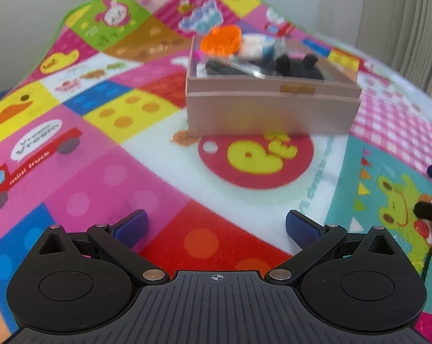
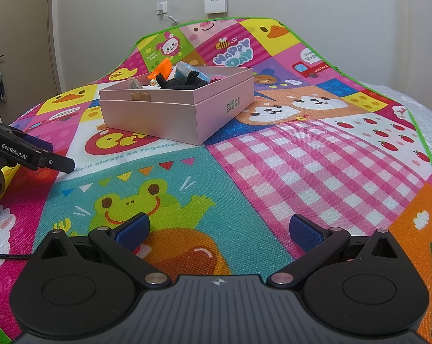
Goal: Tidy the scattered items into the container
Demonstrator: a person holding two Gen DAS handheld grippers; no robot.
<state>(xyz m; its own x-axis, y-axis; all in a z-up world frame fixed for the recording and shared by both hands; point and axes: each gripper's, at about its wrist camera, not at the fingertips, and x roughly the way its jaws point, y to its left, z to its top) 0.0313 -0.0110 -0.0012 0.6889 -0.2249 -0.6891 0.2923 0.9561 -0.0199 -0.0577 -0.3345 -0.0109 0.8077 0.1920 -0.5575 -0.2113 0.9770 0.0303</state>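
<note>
A pink box [image 1: 270, 106] [image 2: 175, 114] stands on the colourful play mat. Inside it lie an orange plastic piece [image 1: 221, 41] [image 2: 163, 68], a black plush toy [image 1: 297, 67] [image 2: 184, 81], a white and blue item [image 1: 262, 47] [image 2: 184, 68] and other small things. My left gripper [image 1: 216, 225] is open above the mat, well short of the box, with nothing between its blue pads. My right gripper [image 2: 219, 230] is also open and empty, over the frog picture. The left gripper's fingers [image 2: 29, 152] show at the left edge of the right wrist view.
The play mat [image 2: 302, 166] covers a bed that ends at a wall with a socket and a white device [image 2: 215, 0]. A cable [image 2: 6, 255] runs over the mat at the left. The other gripper's dark tips [image 1: 431, 212] show at the right edge of the left wrist view.
</note>
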